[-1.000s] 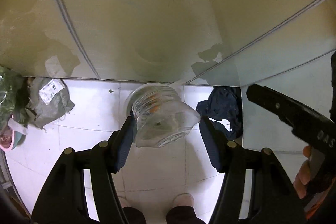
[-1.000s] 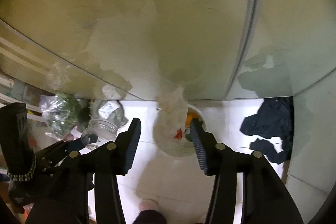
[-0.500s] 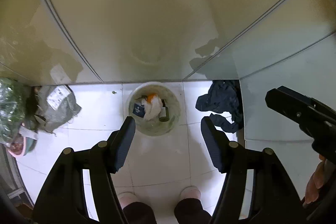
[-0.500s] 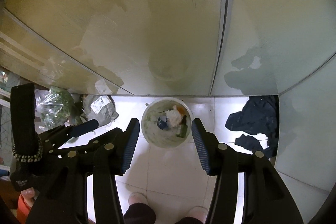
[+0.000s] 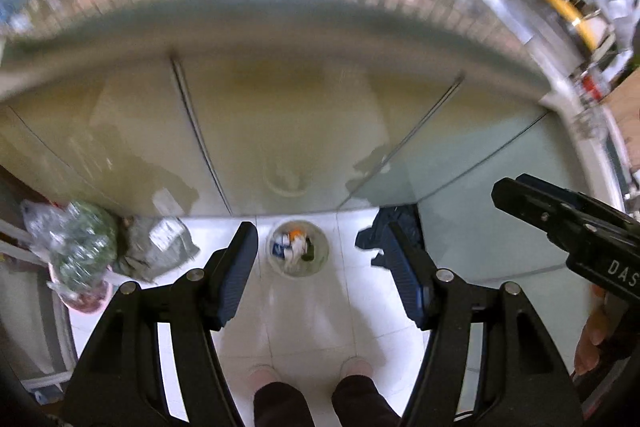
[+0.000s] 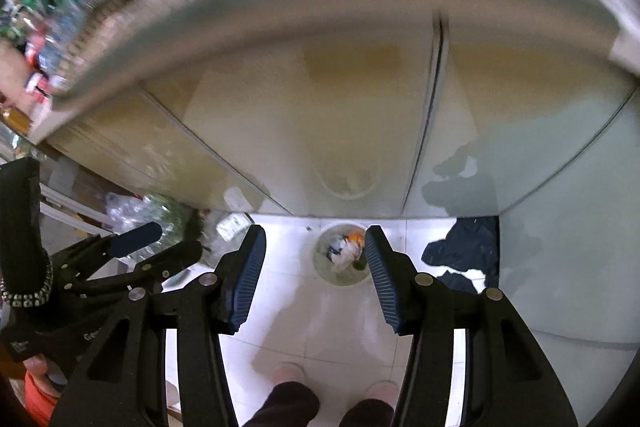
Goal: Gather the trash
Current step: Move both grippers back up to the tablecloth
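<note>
Left wrist view looks straight down past the left gripper, whose ribbed blue pads stand wide apart with nothing between them. Far below, framed in that gap, sits a round pale bin on glossy white floor tiles. Crumpled paper and bits of orange and blue trash lie inside it. Beyond the bin rise smooth, reflective cabinet doors with thin vertical seams. To the left of the gripper a crinkled clear plastic bag holding something green rests over a pink bowl, with a grey wrinkled packet beside it. To the right, a dark blue cloth lies rumpled on the tiles, partly hidden by the right-hand finger.

Right wrist view shows the right gripper likewise spread wide and empty, its ribbed blue pads flanking the same bin far below; the right-hand pad overlaps the bin's rim in the picture. The cloth sits to the right against the cabinet base. The left gripper's black frame shows at the left edge. Two pink slippers and dark trouser legs stand nearest the camera. The upper edge of both views is blurred.
</note>
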